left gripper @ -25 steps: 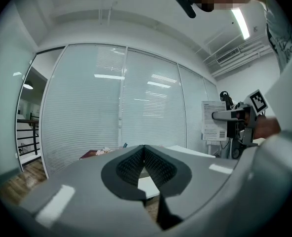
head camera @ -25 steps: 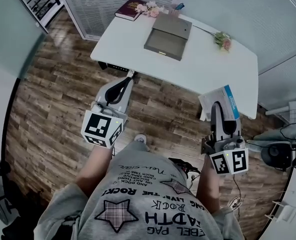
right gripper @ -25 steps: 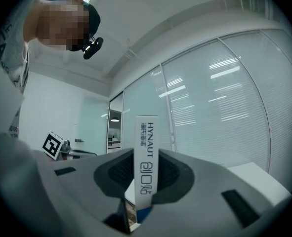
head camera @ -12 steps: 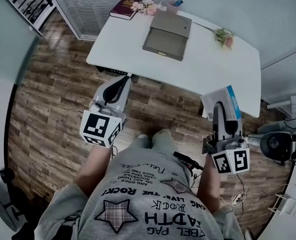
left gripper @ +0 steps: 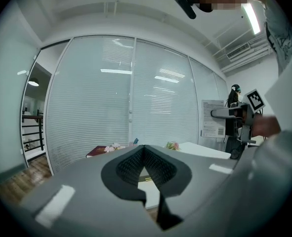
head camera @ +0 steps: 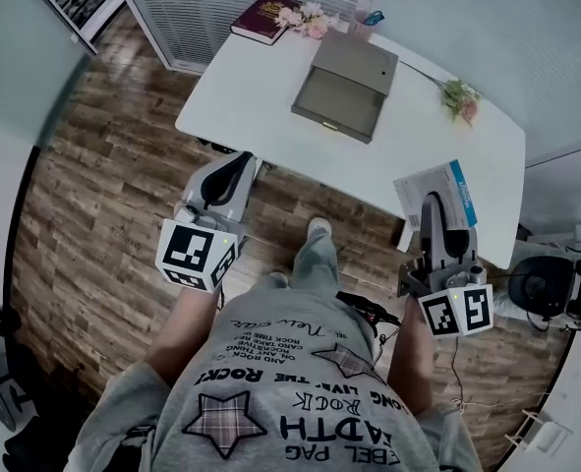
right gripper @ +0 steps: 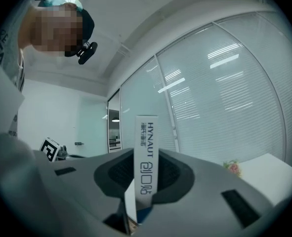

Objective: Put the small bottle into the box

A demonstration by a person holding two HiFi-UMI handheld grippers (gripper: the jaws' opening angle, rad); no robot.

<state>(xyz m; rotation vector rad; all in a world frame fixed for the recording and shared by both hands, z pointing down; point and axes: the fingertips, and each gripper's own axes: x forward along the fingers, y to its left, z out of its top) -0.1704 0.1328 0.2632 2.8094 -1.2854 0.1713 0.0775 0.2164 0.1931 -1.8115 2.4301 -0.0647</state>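
Overhead, the head view shows a white rectangular bench (head camera: 261, 87) with a flat grey box (head camera: 347, 85) lying near the middle of its far edge; a dark red book (head camera: 267, 18) is at the far left corner. The left gripper (head camera: 241, 158) is off the near edge, over the wooden floor (head camera: 93, 195); the right gripper (head camera: 434, 201) is at the near right corner. In the left gripper view the jaws are together, with nothing between them. In the right gripper view the jaws are clamped on a thin white-and-blue carton (right gripper: 146, 152), which stands upright.
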